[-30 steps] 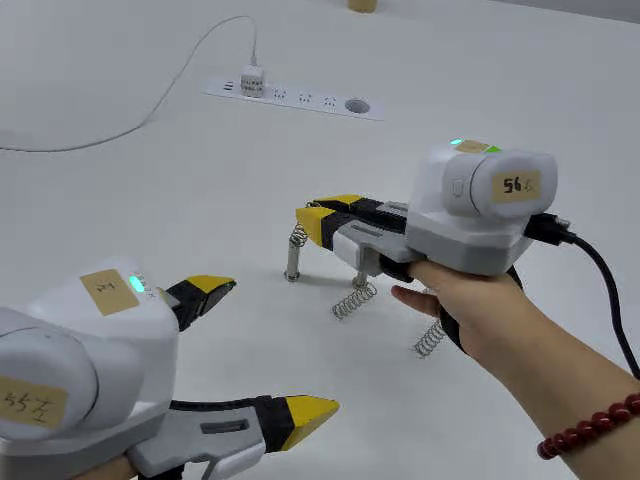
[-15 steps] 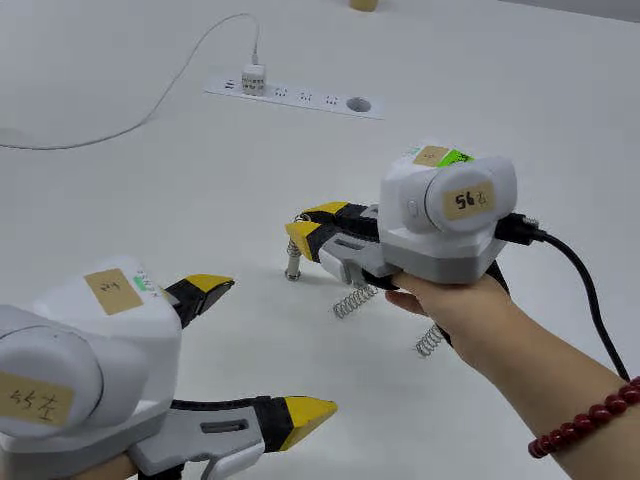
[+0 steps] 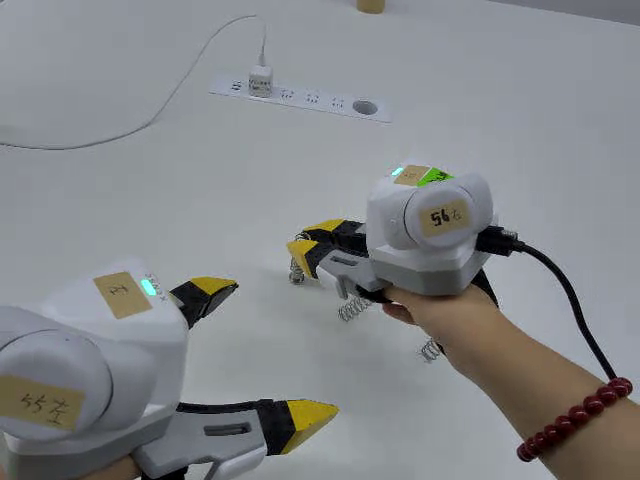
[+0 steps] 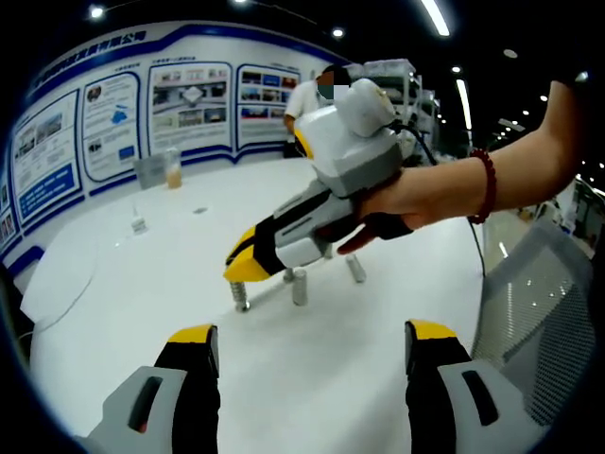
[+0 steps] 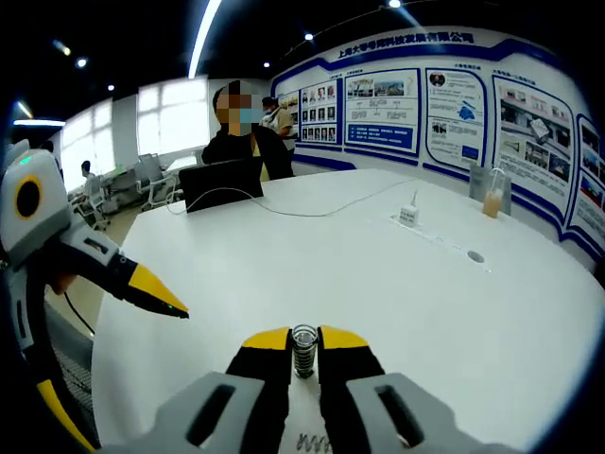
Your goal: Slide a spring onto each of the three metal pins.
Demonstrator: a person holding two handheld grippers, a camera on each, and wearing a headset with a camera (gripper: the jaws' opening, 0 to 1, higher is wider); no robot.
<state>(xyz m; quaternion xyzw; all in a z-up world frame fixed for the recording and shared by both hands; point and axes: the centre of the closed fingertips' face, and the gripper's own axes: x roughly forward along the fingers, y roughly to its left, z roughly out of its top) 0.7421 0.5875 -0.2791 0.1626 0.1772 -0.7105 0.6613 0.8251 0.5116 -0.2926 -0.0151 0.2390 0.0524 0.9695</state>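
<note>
- Right gripper view: the right gripper (image 5: 304, 342) has its fingers closed narrowly on a spring (image 5: 304, 364), which stands on a metal pin (image 5: 304, 332).
- Left gripper view: the left gripper (image 4: 312, 342) has its fingers wide apart, holding nothing, above the worktop (image 4: 142, 274).
- Head view: a loose spring (image 3: 352, 308) lies just beside the right gripper.

A broad white table (image 3: 120, 200) takes up the middle of the room. A white power strip (image 3: 300, 97) lies flat on it, and a white cable (image 3: 152, 120) curls away from its plug (image 3: 261, 78). Blue-trimmed display boards (image 5: 444, 95) line the curved wall. Strip lights (image 5: 203, 33) and small spotlights (image 5: 312, 36) glow on a dark ceiling. Bright windows (image 5: 161, 113) sit at the far end, behind a person (image 5: 241, 142) seated at an open laptop (image 5: 222, 182).
</note>
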